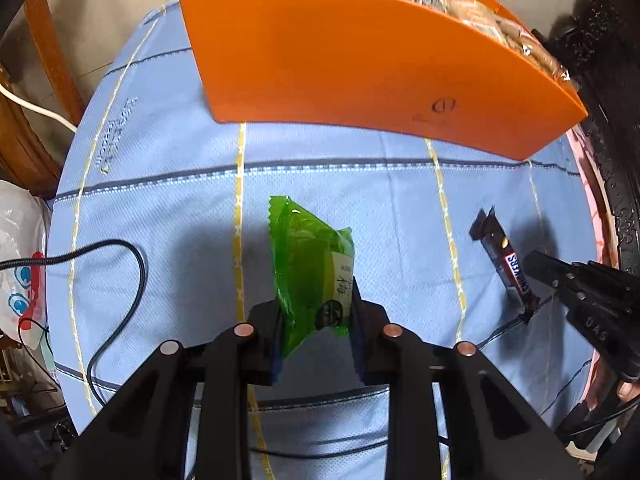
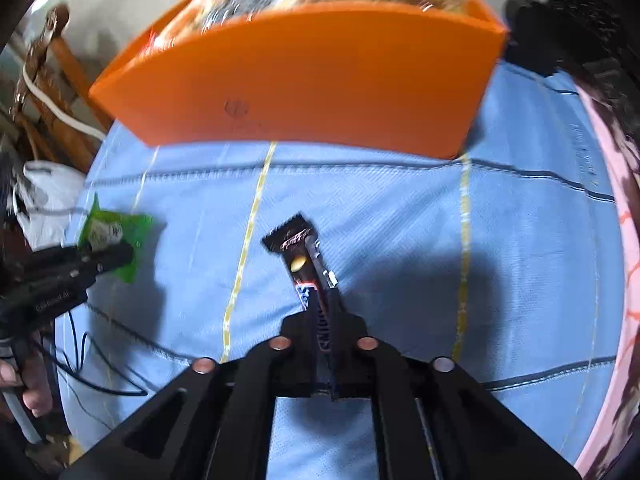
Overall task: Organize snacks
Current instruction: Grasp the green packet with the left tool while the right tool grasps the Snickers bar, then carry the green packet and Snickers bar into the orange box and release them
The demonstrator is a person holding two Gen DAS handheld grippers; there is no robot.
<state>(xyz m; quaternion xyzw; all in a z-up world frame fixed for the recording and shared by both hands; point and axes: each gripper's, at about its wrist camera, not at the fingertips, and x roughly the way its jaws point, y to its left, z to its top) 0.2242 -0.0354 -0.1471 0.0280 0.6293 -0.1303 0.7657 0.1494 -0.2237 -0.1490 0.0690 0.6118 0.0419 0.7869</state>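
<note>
Two grippers are busy over a round table with a blue cloth. Each one has a snack.

The left gripper has its two black fingers pressed on the sides of a green pack. The pack sticks out past the fingers, tilted a bit, with its zigzag edge farthest from the gripper. In the right wrist view, the green pack shows at the left side, with the left gripper clamped on it.

The right gripper is squeezed tight on a dark candy bar. The bar runs straight out between the fingers, and its crimped end points toward the box. In the left wrist view, the candy bar is off to the right, near the table's edge, with the right gripper on its near end. I cannot tell if the bar touches the cloth or is a little above it.

An orange box stands at the far side of the table, past both snacks. It is full of wrapped snacks that poke over its top.

A black cable loops on the cloth at the left. A white bag with cartoon eyes sits beside the table. A person's fingers show at the left edge of the right wrist view.
</note>
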